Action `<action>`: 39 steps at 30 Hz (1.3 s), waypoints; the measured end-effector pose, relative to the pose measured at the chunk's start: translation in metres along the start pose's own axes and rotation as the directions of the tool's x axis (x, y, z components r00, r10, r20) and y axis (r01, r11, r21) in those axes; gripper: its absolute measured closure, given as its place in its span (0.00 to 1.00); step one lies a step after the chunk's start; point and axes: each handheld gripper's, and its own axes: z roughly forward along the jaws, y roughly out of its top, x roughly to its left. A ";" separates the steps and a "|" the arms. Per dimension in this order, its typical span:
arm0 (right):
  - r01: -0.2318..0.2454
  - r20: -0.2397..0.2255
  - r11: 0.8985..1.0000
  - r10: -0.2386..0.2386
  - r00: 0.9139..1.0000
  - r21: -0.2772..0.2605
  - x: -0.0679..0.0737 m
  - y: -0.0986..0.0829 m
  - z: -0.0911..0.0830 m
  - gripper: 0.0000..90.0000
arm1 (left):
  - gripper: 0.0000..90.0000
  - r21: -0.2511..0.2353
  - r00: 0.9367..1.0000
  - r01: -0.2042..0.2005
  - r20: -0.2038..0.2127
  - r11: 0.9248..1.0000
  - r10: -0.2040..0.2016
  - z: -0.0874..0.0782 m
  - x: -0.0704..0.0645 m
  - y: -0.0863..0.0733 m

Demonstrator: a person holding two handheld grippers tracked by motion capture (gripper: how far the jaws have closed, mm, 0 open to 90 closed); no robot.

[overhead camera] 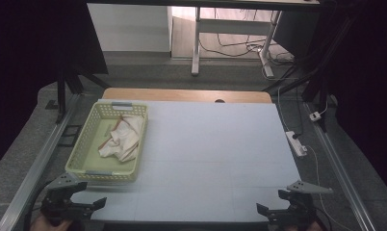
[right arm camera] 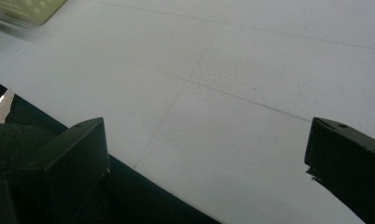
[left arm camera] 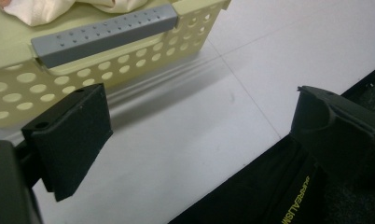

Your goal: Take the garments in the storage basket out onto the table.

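Legible text: one item, left gripper view.
Yellow lettering "SUPREALISM" [left arm camera: 295, 199] on black fabric by worktop edge; approx. reading, letters small.

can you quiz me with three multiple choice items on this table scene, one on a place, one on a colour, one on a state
1. Where on the table does the basket sit?
A. left side
B. right side
C. centre

2. What colour are the basket's handles?
A. red
B. grey
C. black

3. How do both grippers stand?
A. shut on the cloth
B. shut and empty
C. open and empty

Answers:
1. A: in the high view it sits on the table's left side, just ahead of the left gripper.
2. B: the left gripper view shows a grey bar on the pale yellow rim.
3. C: each gripper view shows its jaws wide apart with nothing between; the right gripper hangs over bare table, and the cloth lies in the basket.
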 end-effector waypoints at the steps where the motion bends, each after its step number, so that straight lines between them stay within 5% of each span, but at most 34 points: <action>1: 0.002 0.000 1.000 -0.002 1.000 -0.002 0.000 0.000 0.000 0.00 | 0.06 0.002 1.000 0.001 -0.001 1.000 -0.001 0.000 0.000 0.000; 24: 0.033 0.007 0.998 -0.033 0.999 0.050 0.003 -0.001 0.002 0.00 | 0.07 0.032 1.000 -0.022 0.004 0.999 0.022 0.002 -0.002 0.001; 39: 0.051 0.004 0.997 -0.051 0.999 0.060 0.005 -0.001 0.003 0.03 | 0.03 -0.001 0.999 -0.014 0.037 1.000 0.014 -0.002 -0.002 0.003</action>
